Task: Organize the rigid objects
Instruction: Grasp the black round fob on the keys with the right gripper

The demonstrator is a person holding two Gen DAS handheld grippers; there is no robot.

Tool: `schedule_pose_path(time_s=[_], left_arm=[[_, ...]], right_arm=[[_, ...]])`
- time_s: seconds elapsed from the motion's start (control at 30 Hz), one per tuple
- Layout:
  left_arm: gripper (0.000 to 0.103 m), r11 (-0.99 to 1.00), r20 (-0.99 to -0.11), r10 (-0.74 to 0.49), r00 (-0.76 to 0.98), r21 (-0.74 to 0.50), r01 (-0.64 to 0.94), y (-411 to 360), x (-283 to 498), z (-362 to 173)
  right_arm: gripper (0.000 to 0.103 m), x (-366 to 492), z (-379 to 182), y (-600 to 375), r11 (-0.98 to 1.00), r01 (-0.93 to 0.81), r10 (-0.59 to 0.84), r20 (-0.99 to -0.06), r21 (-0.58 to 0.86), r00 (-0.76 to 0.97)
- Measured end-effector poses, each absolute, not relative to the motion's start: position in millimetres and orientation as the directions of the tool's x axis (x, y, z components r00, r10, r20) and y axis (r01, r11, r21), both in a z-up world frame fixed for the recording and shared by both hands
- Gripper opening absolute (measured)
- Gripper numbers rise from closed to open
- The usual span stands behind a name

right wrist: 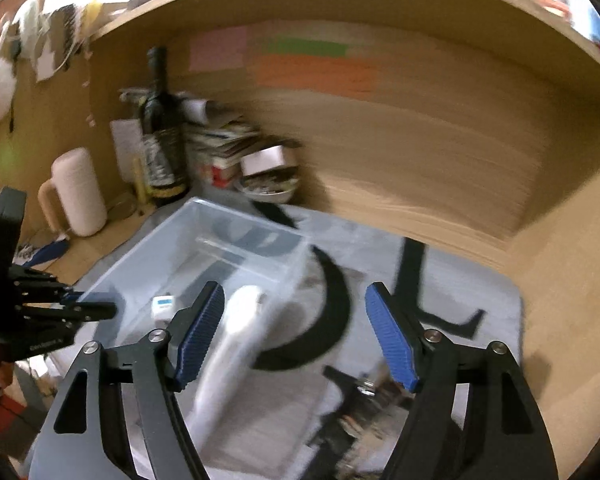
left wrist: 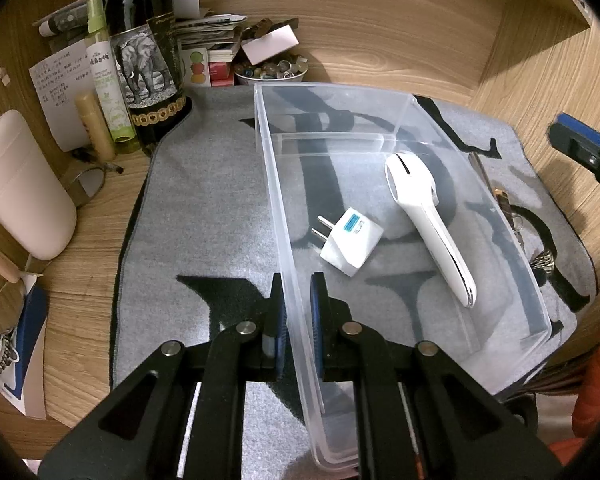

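Clear plastic bin point(left wrist: 400, 216) is the landmark: it sits on a grey mat point(left wrist: 204, 200) with black lettering, its long axis running away from the left wrist camera. Nearest, the left gripper point(left wrist: 298, 312) straddles the bin's near left wall, one blue pad outside and one inside, clenched on the thin plastic. Inside the bin, just beyond that grip, lies a white plug adapter point(left wrist: 350, 242) with its two prongs pointing toward the left wall. Beside it, toward the bin's right wall, a white long-handled device point(left wrist: 428, 224) lies diagonally, its rounded head toward the far end. A clear divider crosses the bin farther on.

The right gripper point(right wrist: 296, 334) hangs above the bin's right side with its jaws spread wide and nothing between the blue pads; that view is smeared by motion. Outside the bin's right wall, small dark items lie on the mat, too blurred to name.

Beyond the bin's far left corner stand a dark wine bottle point(left wrist: 148, 60) with an elephant label, a green spray bottle point(left wrist: 106, 76), and a bowl of small stones point(left wrist: 270, 70).
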State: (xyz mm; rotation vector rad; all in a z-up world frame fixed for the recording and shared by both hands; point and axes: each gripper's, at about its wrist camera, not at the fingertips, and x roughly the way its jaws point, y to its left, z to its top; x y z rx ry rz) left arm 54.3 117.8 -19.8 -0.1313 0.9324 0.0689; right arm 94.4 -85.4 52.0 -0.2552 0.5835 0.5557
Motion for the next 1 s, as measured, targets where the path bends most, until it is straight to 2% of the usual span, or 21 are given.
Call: schedule_pose_path(time_s=[0.07, 0.33, 0.7, 0.8, 0.87, 0.93, 1.0], left_arm=[[0.011, 0.990, -0.804, 0.003, 0.595, -0.083, -0.116, 118, 54, -20], [0.011, 0.990, -0.804, 0.002, 0.595, -0.083, -0.115, 118, 54, -20], [0.011, 0.990, -0.804, 0.003, 0.595, -0.082, -0.116, 118, 54, -19], [0.011, 0.990, -0.804, 0.009, 0.595, -0.076, -0.118, 117, 54, -19], [0.011, 0.990, -0.804, 0.012, 0.594, -0.073, -0.119, 116, 54, -19], [0.011, 0.990, -0.804, 0.015, 0.594, -0.070, -0.119, 116, 54, -19], [0.011, 0.990, -0.804, 0.015, 0.595, -0.070, -0.120, 115, 54, -19]], right_arm=[[0.078, 95, 52, -104, 0.848, -0.527, 0.402, -0.578, -0.059, 0.710], [0.079, 89, 23, -169, 0.923, -0.386, 0.293, -0.631, -0.010, 0.718], [0.078, 80, -35, -193, 0.938, -0.342, 0.273, -0.736, 0.060, 0.619], [0.066, 83, -48, -194, 0.932, -0.352, 0.293, -0.763, 0.092, 0.576], [0.053, 84, -55, -193, 0.923, -0.366, 0.314, -0.777, 0.116, 0.546], [0.049, 82, -57, -191, 0.917, -0.380, 0.327, -0.775, 0.122, 0.540], [0.040, 80, -57, -189, 0.912, -0.392, 0.334, -0.774, 0.122, 0.538]])
